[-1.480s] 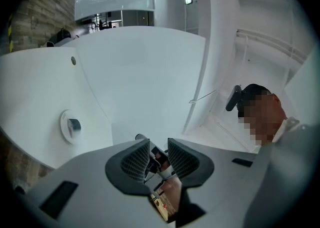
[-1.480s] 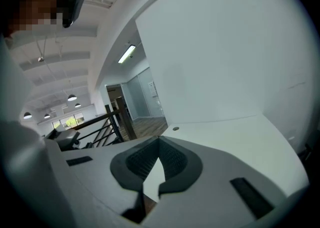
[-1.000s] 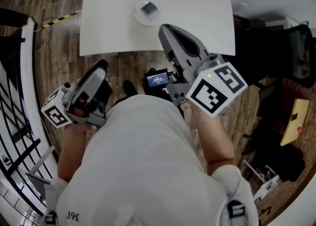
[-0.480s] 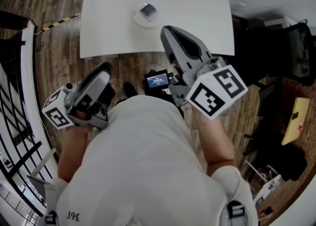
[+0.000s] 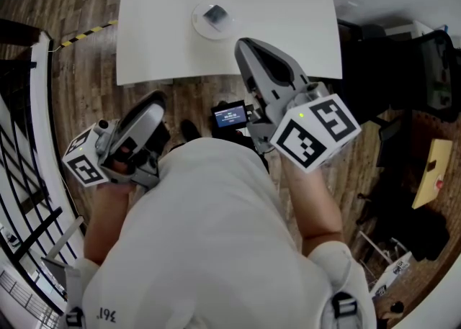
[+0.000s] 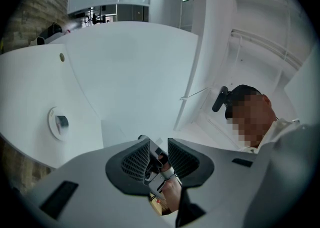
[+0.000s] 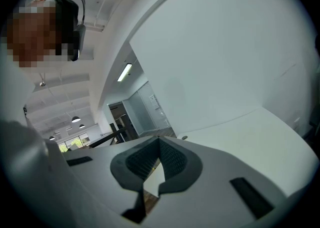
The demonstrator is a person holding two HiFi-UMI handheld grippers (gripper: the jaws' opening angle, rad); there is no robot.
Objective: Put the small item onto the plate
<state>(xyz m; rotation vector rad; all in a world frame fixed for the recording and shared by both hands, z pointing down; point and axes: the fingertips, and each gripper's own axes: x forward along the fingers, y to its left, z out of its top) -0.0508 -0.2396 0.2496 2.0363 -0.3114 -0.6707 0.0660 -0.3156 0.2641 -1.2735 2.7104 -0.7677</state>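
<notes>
Head view is showing the small item [image 5: 216, 13] sitting on the plate [image 5: 198, 22], so I'm calling placement done; right gripper [image 5: 243, 44] is pinched closed and empty, left gripper [image 5: 153, 98] is gaping slightly, also empty. Next I'm just parking both.

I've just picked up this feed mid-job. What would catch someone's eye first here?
The small silvery item already lies on the round plate, near the front edge of the white table. The person holds both grippers off the table: the right gripper at the table's edge with jaws shut and empty, and the left gripper lower on the left, jaws slightly apart with nothing in them.
</notes>
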